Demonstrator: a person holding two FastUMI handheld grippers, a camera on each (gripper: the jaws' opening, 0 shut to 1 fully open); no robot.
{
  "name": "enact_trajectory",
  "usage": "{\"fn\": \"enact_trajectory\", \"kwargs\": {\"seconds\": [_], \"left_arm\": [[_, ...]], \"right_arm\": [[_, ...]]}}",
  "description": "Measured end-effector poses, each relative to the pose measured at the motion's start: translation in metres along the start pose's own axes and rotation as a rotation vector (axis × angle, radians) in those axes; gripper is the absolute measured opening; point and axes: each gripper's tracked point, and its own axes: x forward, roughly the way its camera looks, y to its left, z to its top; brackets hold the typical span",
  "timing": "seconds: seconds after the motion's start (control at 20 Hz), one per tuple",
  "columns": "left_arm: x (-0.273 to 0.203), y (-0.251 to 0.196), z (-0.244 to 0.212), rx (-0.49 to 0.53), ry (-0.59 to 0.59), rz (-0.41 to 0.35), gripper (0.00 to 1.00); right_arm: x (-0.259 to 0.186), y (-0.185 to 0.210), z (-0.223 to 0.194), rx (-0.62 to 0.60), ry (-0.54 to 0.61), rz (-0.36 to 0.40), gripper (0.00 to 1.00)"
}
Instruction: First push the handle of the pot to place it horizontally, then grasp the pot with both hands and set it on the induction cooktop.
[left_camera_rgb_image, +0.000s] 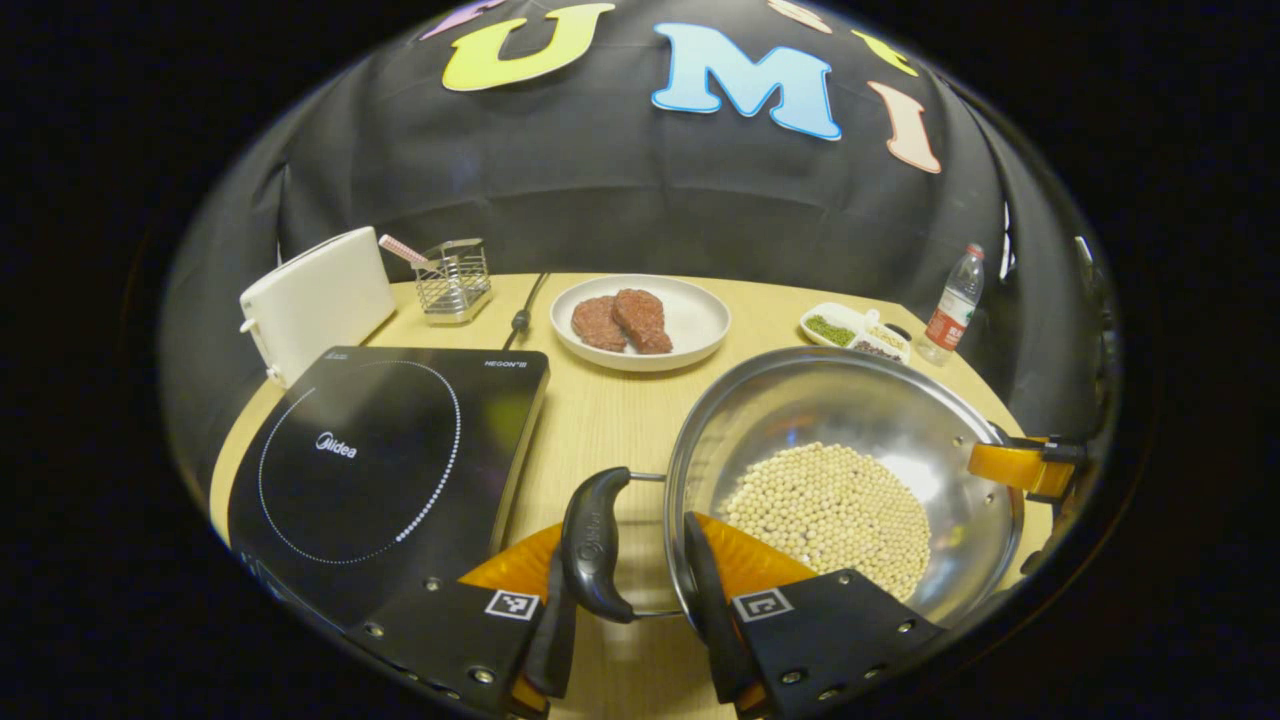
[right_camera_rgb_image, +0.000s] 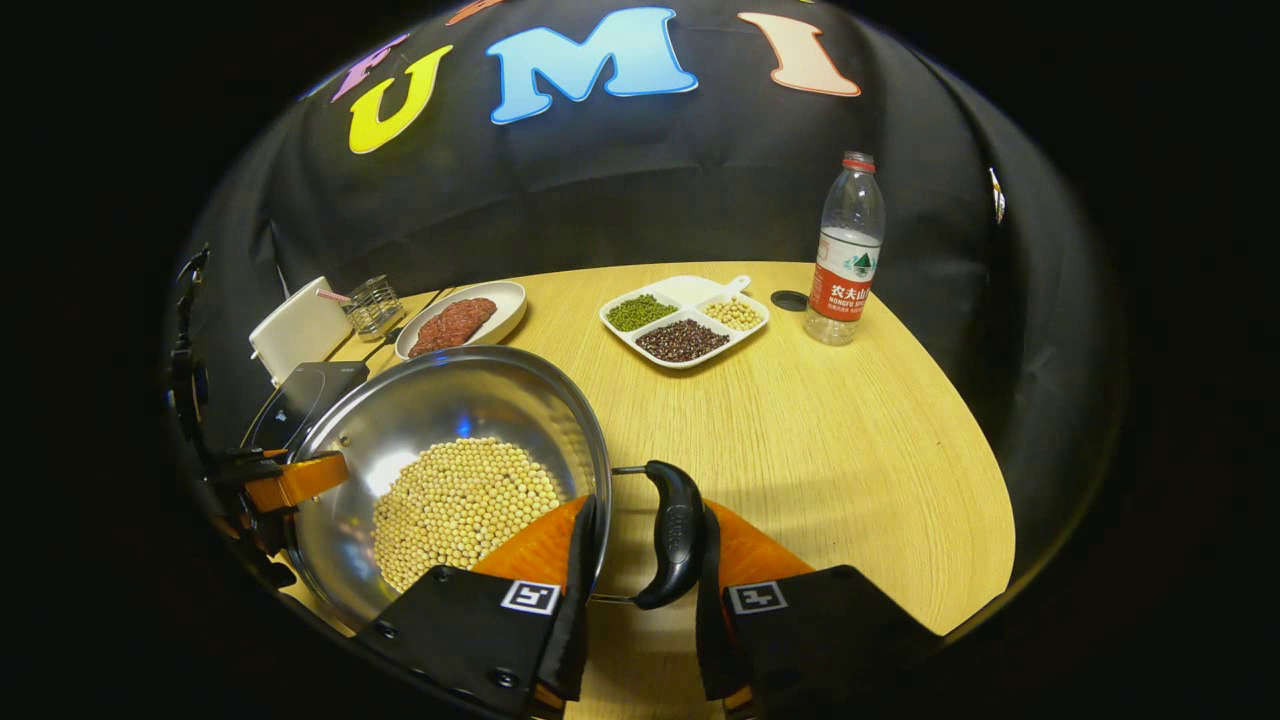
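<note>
A steel pot (left_camera_rgb_image: 880, 400) holding soybeans (left_camera_rgb_image: 835, 515) stands just right of the black induction cooktop (left_camera_rgb_image: 370, 470). My left gripper (left_camera_rgb_image: 625, 545) straddles the pot's near side: one finger presses the outside of the black loop handle (left_camera_rgb_image: 593, 545), the other sits inside the rim. In the right gripper view the same pot (right_camera_rgb_image: 450, 400) lies at lower left. My right gripper (right_camera_rgb_image: 648, 520) clamps the opposite black handle (right_camera_rgb_image: 675, 535) and the rim in the same way. The other gripper's orange finger appears across the pot in each view. I cannot tell whether the pot rests on the table.
Behind the pot stand a plate of meat (left_camera_rgb_image: 640, 320), a divided dish of beans (right_camera_rgb_image: 685, 320), a water bottle (right_camera_rgb_image: 845, 250), a white toaster (left_camera_rgb_image: 315, 300) and a wire rack (left_camera_rgb_image: 455, 280). The cooktop's cord (left_camera_rgb_image: 525, 310) runs back. The wooden table (right_camera_rgb_image: 850, 450) has free room at the right.
</note>
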Motion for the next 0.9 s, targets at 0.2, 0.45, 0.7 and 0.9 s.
{"fn": "enact_trajectory", "kwargs": {"seconds": [0.2, 0.45, 0.7, 0.9], "left_arm": [[-0.001, 0.001, 0.001, -0.012, -0.007, 0.005, 0.53], [-0.005, 0.0, 0.005, -0.011, -0.008, 0.001, 0.55], [-0.017, 0.002, 0.024, 0.014, -0.026, -0.008, 0.49], [-0.029, 0.012, 0.04, 0.018, -0.041, -0.018, 0.55]], "right_arm": [[0.0, 0.001, 0.0, 0.003, 0.0, 0.002, 0.47], [-0.005, 0.001, -0.001, 0.006, 0.012, -0.002, 0.43], [-0.022, 0.007, 0.007, 0.033, 0.001, -0.015, 0.43], [-0.036, 0.021, 0.02, 0.034, -0.017, -0.032, 0.46]]}}
